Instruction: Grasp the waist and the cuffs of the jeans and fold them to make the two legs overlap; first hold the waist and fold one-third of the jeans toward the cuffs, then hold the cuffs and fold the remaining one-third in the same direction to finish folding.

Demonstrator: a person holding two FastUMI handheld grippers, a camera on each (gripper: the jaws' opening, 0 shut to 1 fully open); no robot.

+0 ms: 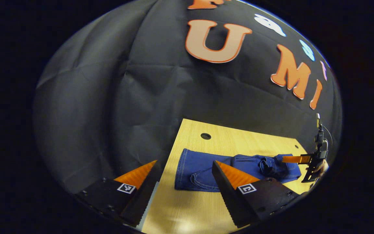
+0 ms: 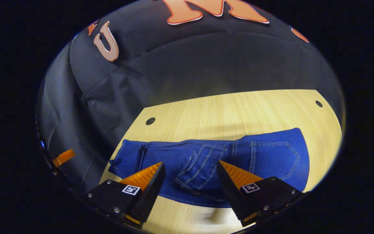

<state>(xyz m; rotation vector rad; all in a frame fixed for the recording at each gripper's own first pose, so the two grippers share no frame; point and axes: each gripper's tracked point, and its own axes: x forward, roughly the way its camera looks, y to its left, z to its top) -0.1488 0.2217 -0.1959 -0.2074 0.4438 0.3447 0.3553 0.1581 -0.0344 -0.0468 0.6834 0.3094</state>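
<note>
Jeans (image 2: 206, 162) lying on the wooden surface (image 2: 239, 107), apparently folded lengthwise and bundled, one end lapped over the middle. Looks near finished, though final third not certain. Left tool (image 1: 185, 182) released, above the surface's near edge just short of the jeans. Right tool (image 2: 190, 185) released, hovering over the bundle, grasping nothing.
</note>
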